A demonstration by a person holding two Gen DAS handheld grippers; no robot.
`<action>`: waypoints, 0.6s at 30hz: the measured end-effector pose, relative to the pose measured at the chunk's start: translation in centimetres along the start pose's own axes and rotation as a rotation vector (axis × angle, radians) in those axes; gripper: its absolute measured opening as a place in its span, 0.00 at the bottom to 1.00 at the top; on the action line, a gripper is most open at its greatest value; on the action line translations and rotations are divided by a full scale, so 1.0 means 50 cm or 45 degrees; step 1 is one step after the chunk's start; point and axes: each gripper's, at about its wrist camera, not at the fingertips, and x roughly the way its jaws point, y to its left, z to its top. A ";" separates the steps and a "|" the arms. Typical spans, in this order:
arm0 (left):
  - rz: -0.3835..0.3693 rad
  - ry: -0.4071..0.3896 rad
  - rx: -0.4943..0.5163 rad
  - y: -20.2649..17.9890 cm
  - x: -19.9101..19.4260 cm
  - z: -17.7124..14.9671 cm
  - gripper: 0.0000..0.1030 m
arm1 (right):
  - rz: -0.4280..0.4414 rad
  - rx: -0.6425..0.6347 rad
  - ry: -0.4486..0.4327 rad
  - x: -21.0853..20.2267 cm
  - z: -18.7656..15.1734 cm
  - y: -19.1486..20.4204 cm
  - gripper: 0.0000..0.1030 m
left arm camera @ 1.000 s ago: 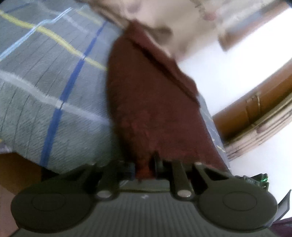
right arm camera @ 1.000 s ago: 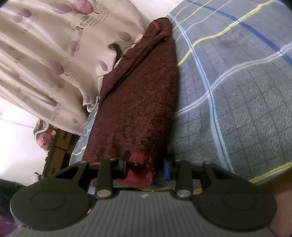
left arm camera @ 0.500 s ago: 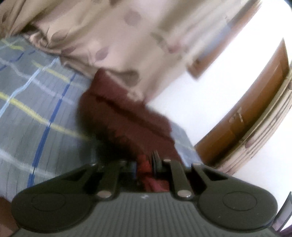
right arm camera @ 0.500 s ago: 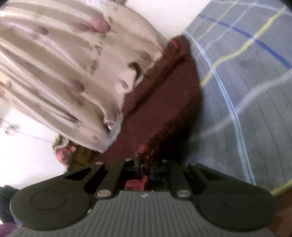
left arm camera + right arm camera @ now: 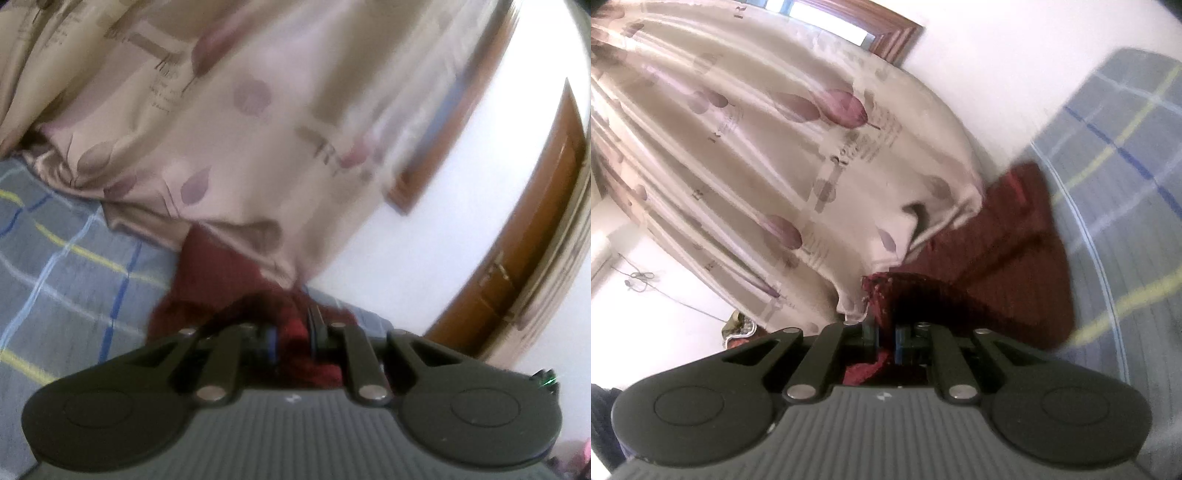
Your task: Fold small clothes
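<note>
Plainly dark maroon cloth, bunched, coarse-textured.

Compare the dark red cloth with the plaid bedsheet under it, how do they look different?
The dark red cloth is plain maroon, while the bedsheet is grey-blue plaid with yellow and blue lines. The cloth is lifted and bunched at its near end; the bedsheet lies flat. Both are fabric.

Cloth on bedsheet; curtain behind
</note>
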 end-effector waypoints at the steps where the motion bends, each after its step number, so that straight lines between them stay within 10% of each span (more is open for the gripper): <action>1: 0.004 -0.004 0.003 0.003 0.014 0.008 0.15 | -0.001 -0.006 -0.002 0.014 0.015 -0.002 0.14; 18: 0.144 -0.005 0.030 0.064 0.317 0.136 0.14 | -0.118 -0.030 -0.009 0.276 0.226 -0.128 0.14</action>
